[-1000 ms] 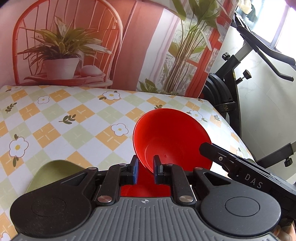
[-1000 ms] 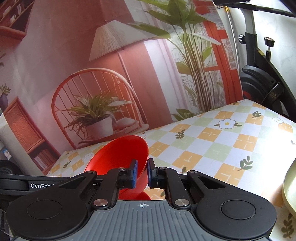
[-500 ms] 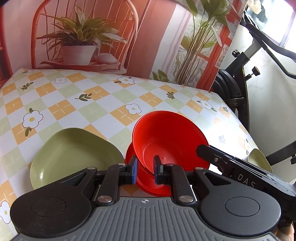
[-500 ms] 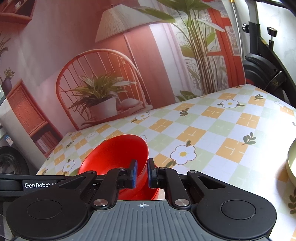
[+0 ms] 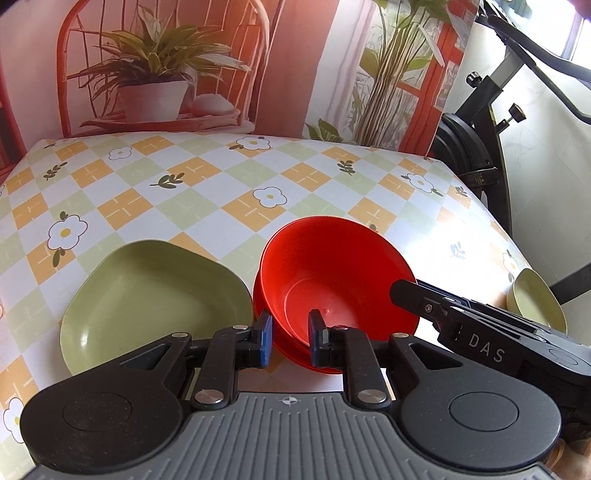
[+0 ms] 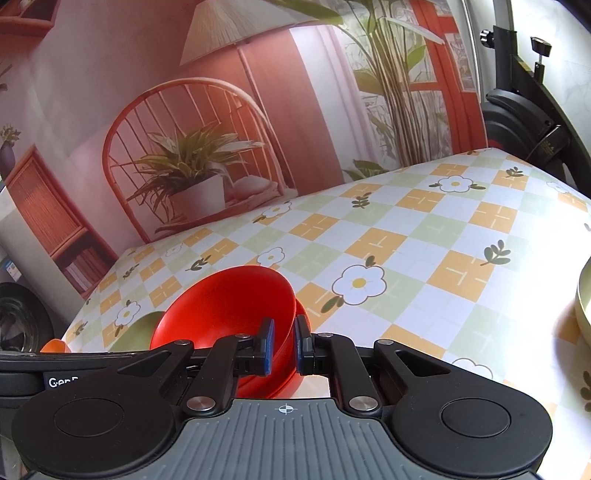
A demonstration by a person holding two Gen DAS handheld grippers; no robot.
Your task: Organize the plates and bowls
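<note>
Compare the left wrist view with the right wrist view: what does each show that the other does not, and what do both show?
Only the left wrist view shows the whole green plate beside the red bowls and the inside of the top red bowl, with the left gripper open astride its near rim.

Only the right wrist view shows the right gripper shut on that bowl's rim, and a printed lamp on the backdrop.

Both show the red bowls, a pale bowl at the table's right edge, the checked tablecloth and the exercise bike.

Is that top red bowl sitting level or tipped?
Tipped: the red bowl leans in a second red one, both tools at its rim.
</note>
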